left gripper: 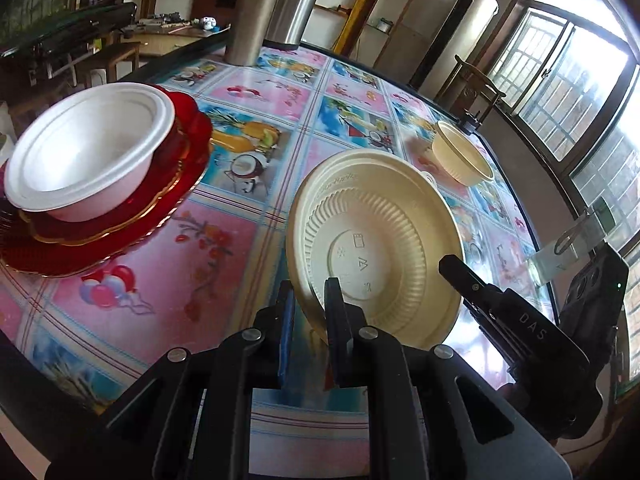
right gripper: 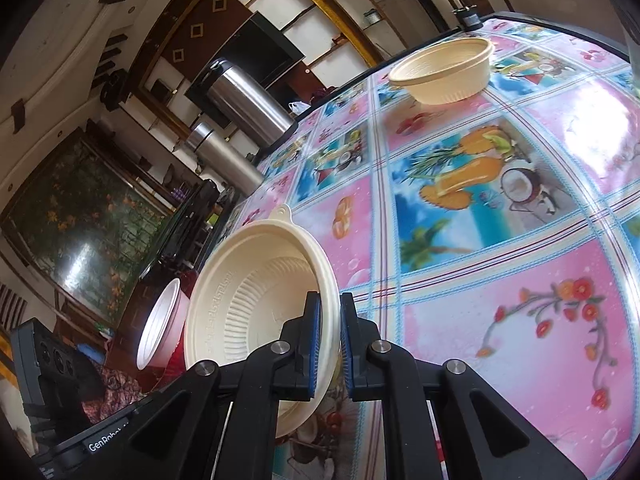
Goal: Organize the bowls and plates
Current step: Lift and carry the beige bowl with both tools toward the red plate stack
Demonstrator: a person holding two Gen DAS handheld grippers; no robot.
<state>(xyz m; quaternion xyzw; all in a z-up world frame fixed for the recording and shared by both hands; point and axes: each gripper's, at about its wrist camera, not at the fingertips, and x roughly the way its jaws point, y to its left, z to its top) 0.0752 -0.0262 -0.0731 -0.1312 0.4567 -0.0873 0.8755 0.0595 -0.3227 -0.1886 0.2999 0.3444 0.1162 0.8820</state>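
cream plastic bowl hangs tipped on edge above the near tablecloth, its rim pinched by the right gripper. left gripper also appears clamped on a rim. white bowl on red plates sits to the left, likely the stack target; another cream bowl stands far off.

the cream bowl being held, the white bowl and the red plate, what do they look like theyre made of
Cream bowl: likely thin moulded plastic, matte, with ribbed walls and embossed symbols on its base.
White bowl: looks like pressed pulp or foam, dull and chalky with no glare; hard to tell which.
Red plate: translucent glossy red with a gold scalloped rim, so glass or clear hard plastic.
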